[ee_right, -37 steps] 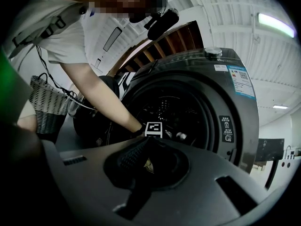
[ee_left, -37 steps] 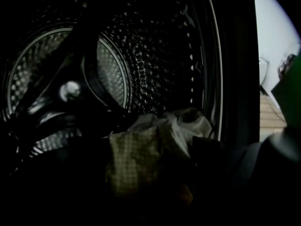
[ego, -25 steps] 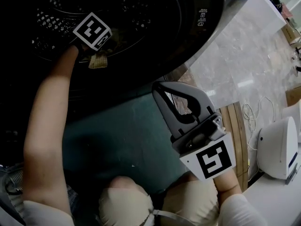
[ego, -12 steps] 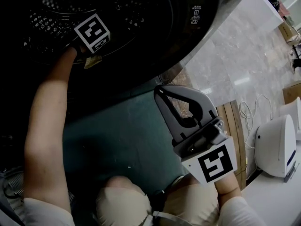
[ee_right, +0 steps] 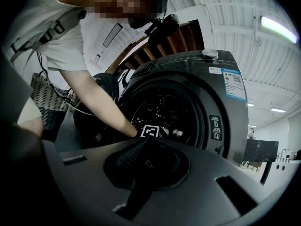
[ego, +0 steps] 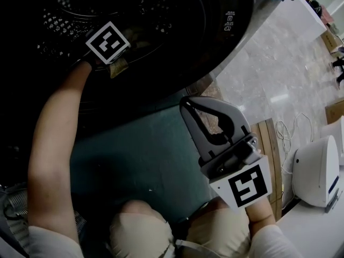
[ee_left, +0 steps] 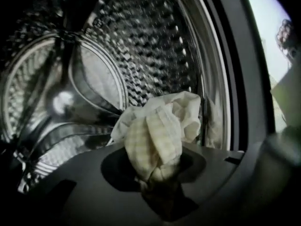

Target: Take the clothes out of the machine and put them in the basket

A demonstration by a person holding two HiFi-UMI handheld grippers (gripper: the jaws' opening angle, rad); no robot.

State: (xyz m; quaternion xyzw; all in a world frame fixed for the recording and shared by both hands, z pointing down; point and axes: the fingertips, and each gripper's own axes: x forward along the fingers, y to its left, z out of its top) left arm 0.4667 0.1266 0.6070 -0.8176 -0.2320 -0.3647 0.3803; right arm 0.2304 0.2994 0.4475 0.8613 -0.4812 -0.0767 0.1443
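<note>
Lab-like hall, washing machine, white desk, marble floor, strip-lit ceiling

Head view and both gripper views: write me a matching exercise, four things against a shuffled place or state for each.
Things:
1. left tongs
2. right tongs
3. checked cloth
4. wicker basket

Places or states:
A. shut and empty, outside the machine
B. pale yellow, bunched up
C. woven, at the far left of the right gripper view
D. inside the drum, fabric between the jaws

Pairs: 1-D, 2-A, 3-B, 4-C.

The left tongs' jaws are closing on the checked cloth.
</note>
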